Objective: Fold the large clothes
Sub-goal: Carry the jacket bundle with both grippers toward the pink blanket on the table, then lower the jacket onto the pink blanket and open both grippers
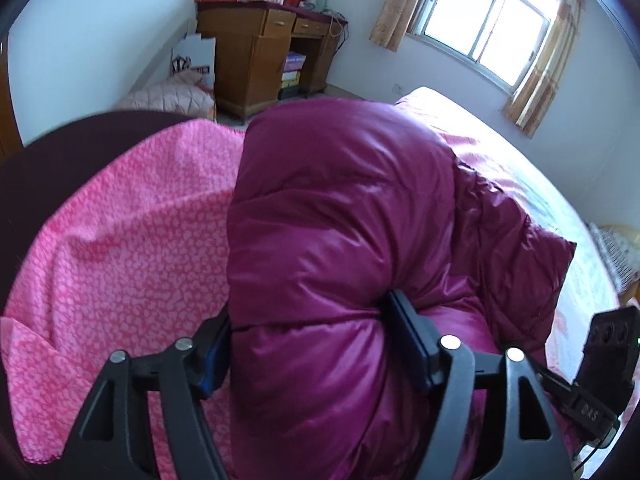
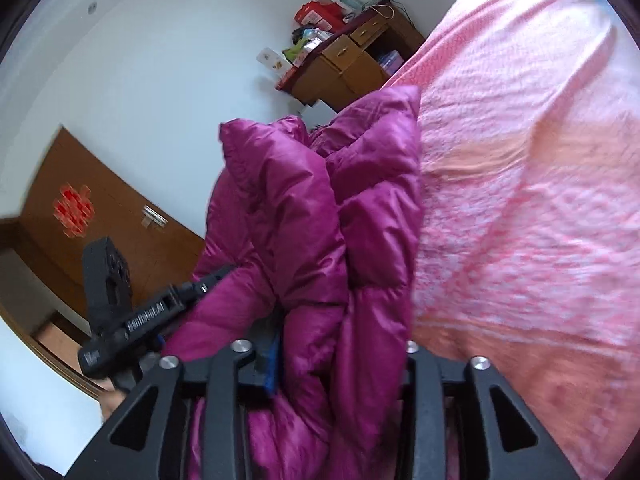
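Note:
A magenta puffer jacket (image 1: pixel 340 200) lies bunched in thick folds on a pink patterned bedspread (image 1: pixel 120 240). My left gripper (image 1: pixel 312 332) has a fat roll of the jacket between its fingers, and both pads press into the padding. In the right wrist view, the jacket (image 2: pixel 312 208) stands in upright folds. My right gripper (image 2: pixel 340 344) is shut on a fold of it, and the fabric hides the right-hand finger. The other gripper shows at the edge of each view, the right one (image 1: pixel 600 360) at the jacket's right side and the left one (image 2: pixel 120 300) at its left.
The bed (image 2: pixel 520 200) stretches away to the right. A wooden desk (image 1: pixel 264 60) piled with boxes stands against the far wall, with a pink quilt bundle (image 1: pixel 172 98) on the floor beside it. A curtained window (image 1: pixel 488 20) is on the right wall, and a brown door (image 2: pixel 100 216) is on the left.

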